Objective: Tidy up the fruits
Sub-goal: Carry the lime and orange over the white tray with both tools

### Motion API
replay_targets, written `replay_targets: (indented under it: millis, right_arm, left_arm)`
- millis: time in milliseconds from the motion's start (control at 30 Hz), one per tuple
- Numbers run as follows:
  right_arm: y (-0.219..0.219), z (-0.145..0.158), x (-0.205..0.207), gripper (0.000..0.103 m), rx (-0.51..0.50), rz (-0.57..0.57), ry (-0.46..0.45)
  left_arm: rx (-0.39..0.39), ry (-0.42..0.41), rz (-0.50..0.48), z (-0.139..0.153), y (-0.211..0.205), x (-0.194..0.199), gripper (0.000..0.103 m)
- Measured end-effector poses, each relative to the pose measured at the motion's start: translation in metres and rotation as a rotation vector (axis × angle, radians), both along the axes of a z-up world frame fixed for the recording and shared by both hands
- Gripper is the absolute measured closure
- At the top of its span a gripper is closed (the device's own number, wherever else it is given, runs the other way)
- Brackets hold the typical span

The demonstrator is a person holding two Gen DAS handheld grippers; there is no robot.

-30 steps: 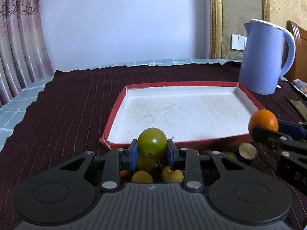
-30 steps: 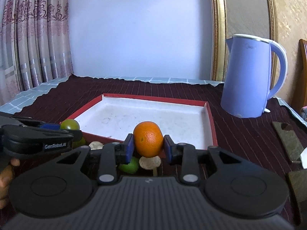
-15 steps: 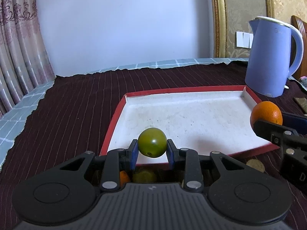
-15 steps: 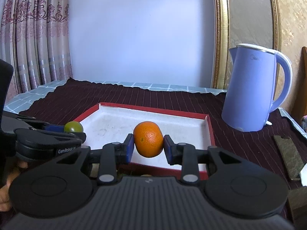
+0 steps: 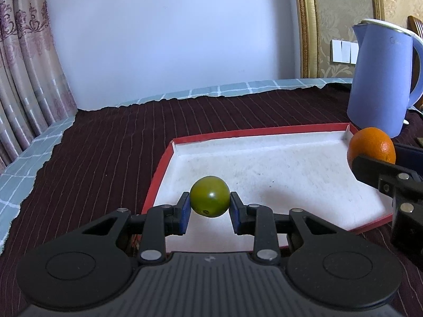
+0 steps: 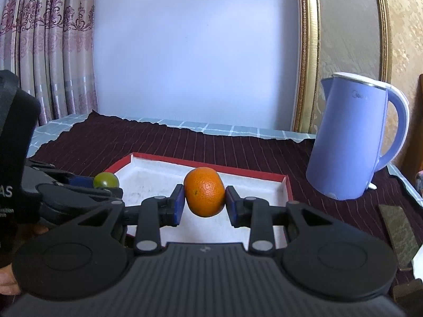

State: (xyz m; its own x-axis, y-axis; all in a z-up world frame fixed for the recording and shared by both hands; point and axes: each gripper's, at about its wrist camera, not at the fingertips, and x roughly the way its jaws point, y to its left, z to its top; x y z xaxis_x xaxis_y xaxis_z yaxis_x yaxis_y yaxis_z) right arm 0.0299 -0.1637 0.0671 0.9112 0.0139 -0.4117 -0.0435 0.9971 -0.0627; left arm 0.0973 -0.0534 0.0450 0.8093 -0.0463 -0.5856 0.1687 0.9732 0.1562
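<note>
Two fruits hang above the red-rimmed tray [image 5: 264, 133]: the left gripper [image 5: 210, 208] clamps a green fruit [image 5: 210, 196], the right gripper [image 6: 204, 204] an orange [image 6: 204, 191] (purple kettle [image 6: 351, 137] behind).

Counted, by kind: 2 fruits are seen in all — 1 green fruit [image 5: 210, 200] and 1 orange [image 6: 204, 191]. 2 hand-held grippers are counted: the left hand-held gripper [image 5: 210, 211] and the right hand-held gripper [image 6: 204, 206], w/ 1 fruit clamped per gripper, 2 blue pads apiece. 1 red-rimmed tray [image 5: 264, 131] w/ white inside is noted; 0 fruits are seen lying in it. 1 blue kettle [image 6: 351, 142] is counted. 1 dark striped cloth [image 5: 105, 153] is seen over the tabletop. 1 wall switch plate [image 5: 343, 52] is noted, approx. 3 rockers.
</note>
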Motion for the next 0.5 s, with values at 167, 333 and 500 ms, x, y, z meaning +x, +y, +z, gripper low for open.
replay_targets:
  millis: [167,333,500]
  right_arm:
    - [-0.003,0.001,0.007,0.072,0.007,-0.006,-0.004]
    - [-0.007,0.004,0.014,0.072,0.015,-0.015,-0.011]
    - [-0.010,0.007,0.022,0.072,0.010,-0.024,-0.016]
  left_arm:
    - [0.012,-0.008,0.004,0.002,-0.004,0.006,0.073]
    - [0.020,-0.007,0.007,0.003,-0.009,0.016,0.073]
    - [0.032,-0.006,0.011,0.004,-0.014,0.024,0.073]
